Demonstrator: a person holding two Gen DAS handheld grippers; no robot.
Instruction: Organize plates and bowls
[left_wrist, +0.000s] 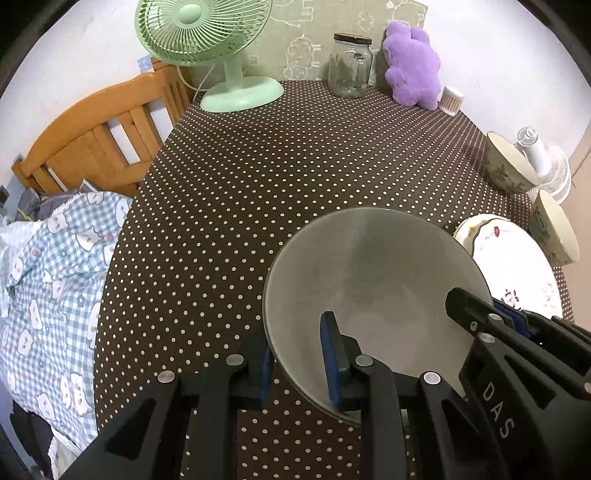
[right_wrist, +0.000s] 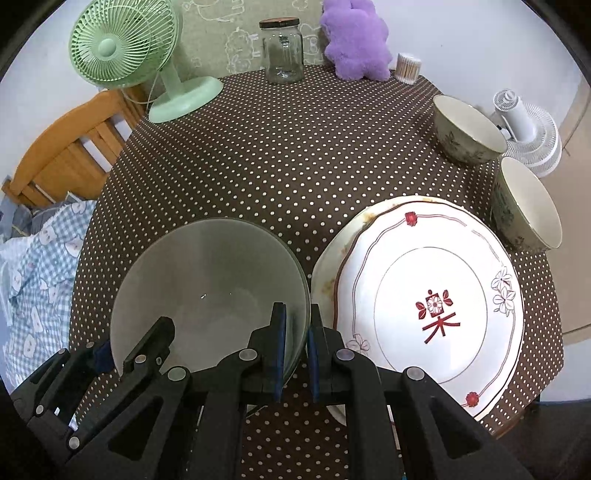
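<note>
Step in hand: both grippers carry 1 grey-green bowl (right_wrist: 210, 288) low over the dotted surface (left_wrist: 277, 184), judged to be on its way to a place among the other dishes.
Left gripper (left_wrist: 297, 363): its jaws pinch the bowl's rim at the lower left of its own view, 1 blue pad inside the wall, 1 outside.
Right gripper (right_wrist: 295, 354): its jaws pinch the opposite rim the same way, lower centre of its view.
Doing it well: the 2 grips should stay level with each other so the rim does not twist; the bowl's right edge sits just beside the stacked plates (right_wrist: 424, 295), so it needs clearance there.
Bowl: round, deep, matte, smooth like glazed ceramic or frosted glass.
Plates: white, glossy, wavy-edged, red flower print, 2 stacked.
Small bowls (right_wrist: 467, 129): 2, cream inside, leaf-patterned outside, right of frame.
Surface: brown cloth with pale dots.
</note>
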